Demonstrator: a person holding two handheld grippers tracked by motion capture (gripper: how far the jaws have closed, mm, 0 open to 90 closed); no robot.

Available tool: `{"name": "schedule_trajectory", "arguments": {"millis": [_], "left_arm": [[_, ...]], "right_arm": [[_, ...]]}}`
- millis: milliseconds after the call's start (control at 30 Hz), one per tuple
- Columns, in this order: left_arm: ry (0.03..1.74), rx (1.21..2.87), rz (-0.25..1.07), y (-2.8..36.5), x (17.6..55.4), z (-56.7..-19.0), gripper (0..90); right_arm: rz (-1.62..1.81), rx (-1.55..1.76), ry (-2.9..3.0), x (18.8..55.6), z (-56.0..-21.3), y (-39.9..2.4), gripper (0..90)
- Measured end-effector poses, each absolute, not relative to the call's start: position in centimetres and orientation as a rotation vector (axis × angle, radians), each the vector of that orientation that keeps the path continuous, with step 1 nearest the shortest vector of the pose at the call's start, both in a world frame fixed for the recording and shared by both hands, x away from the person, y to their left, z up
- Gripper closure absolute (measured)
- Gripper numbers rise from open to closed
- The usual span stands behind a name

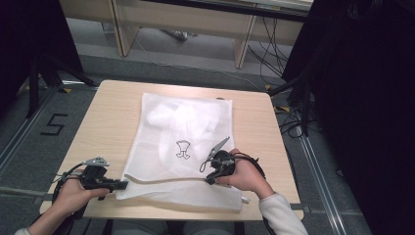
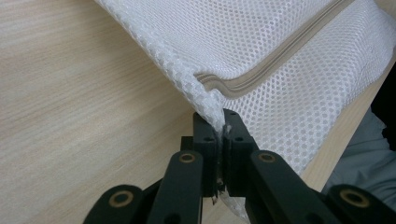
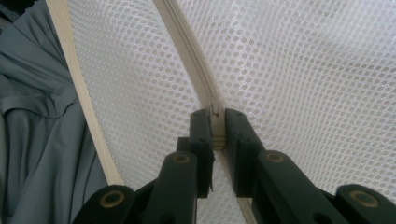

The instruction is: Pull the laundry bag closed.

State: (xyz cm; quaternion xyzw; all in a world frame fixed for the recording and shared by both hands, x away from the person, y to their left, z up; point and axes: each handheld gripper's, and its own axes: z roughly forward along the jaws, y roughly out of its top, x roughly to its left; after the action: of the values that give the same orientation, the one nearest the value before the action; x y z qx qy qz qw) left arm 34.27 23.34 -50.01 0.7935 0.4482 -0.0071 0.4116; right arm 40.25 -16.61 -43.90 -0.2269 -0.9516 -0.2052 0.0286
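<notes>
While the left gripper (image 2: pixel 219 128) pinches the mesh bag's (image 1: pixel 186 142) corner, the right gripper (image 3: pixel 215 126) apparently clamps its zipper (image 3: pixel 196 70).

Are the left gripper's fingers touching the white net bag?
Touching. The left gripper view shows the left gripper with its fingers pressed together on the edge of the white mesh bag, pinched between them near the zipper's end.

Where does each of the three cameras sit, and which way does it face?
High view: above the person's side, facing forward and down on the table; forearms, hands and both grippers show.
Left gripper view: on the left gripper, looking along its fingers shut on the mesh bag at its corner.
Right gripper view: on the right gripper, looking along its fingers shut on the zipper; grey clothing shows at left.
Shared: both gripper views show the zipper and the table edge.
</notes>
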Motion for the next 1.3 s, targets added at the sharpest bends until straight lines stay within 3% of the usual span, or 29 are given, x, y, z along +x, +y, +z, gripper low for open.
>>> {"name": "schedule_trajectory", "arguments": {"millis": [1300], "left_arm": [[1.130,2.003,-0.022,23.4,34.3,-50.0,85.5]], "right_arm": [[-0.620,-0.744,-2.942,40.2,-44.0,-19.2,82.6]]}}
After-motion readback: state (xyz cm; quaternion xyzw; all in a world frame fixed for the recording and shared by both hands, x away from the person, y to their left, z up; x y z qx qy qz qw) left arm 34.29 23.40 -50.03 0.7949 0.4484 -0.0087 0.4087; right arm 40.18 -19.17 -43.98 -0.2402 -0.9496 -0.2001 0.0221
